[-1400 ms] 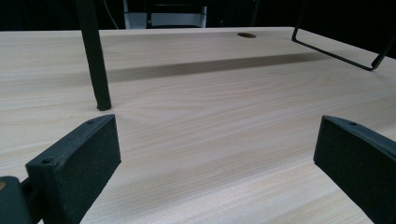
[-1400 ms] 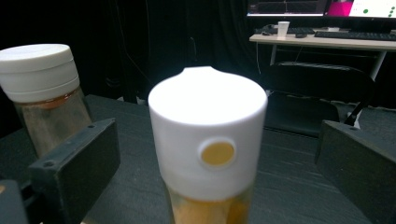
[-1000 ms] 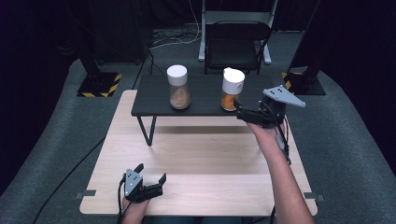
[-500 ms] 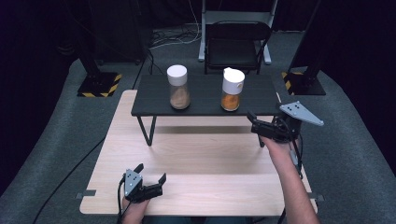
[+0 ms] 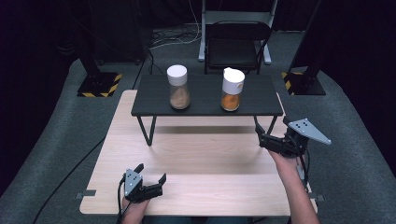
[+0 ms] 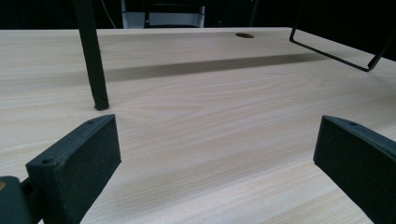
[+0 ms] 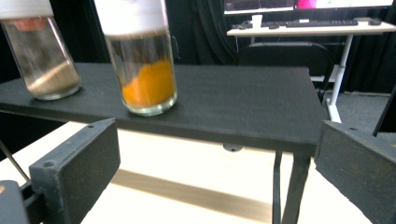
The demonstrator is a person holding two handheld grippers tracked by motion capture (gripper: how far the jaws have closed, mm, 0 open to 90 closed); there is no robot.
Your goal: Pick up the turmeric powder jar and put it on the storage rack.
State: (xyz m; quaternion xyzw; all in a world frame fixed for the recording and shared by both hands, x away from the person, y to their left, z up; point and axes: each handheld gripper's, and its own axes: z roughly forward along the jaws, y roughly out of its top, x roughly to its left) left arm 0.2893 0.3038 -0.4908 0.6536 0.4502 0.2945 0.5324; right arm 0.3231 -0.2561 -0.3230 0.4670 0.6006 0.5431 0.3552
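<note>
Two white-lidded glass jars stand upright on a black raised shelf (image 5: pixel 152 100): one with brown powder (image 5: pixel 179 91), one with orange powder (image 5: pixel 231 93). My right gripper (image 5: pixel 260 136) hovers open near the shelf's right front corner, jaws pointing left, nothing between them. Through its jaws (image 7: pixel 217 135) the orange jar (image 7: pixel 147 88) and brown jar (image 7: pixel 46 70) show on the shelf (image 7: pixel 243 107), farther off. At the table's front left, my left gripper (image 5: pixel 151 172) rests low and open. Bare wood lies between its jaws (image 6: pixel 218 135).
The shelf stands on thin black legs (image 6: pixel 93 60) on a light wooden table (image 5: pixel 205 158). Behind the table is a black chair (image 5: pixel 233 46). Stand bases with yellow-black tape (image 5: pixel 98 85) flank it. A desk with a keyboard (image 7: pixel 308 25) stands in the background.
My right gripper has drawn back from beside the orange jar, toward the near right and lower. The jar stays on the shelf. The left gripper has not moved.
</note>
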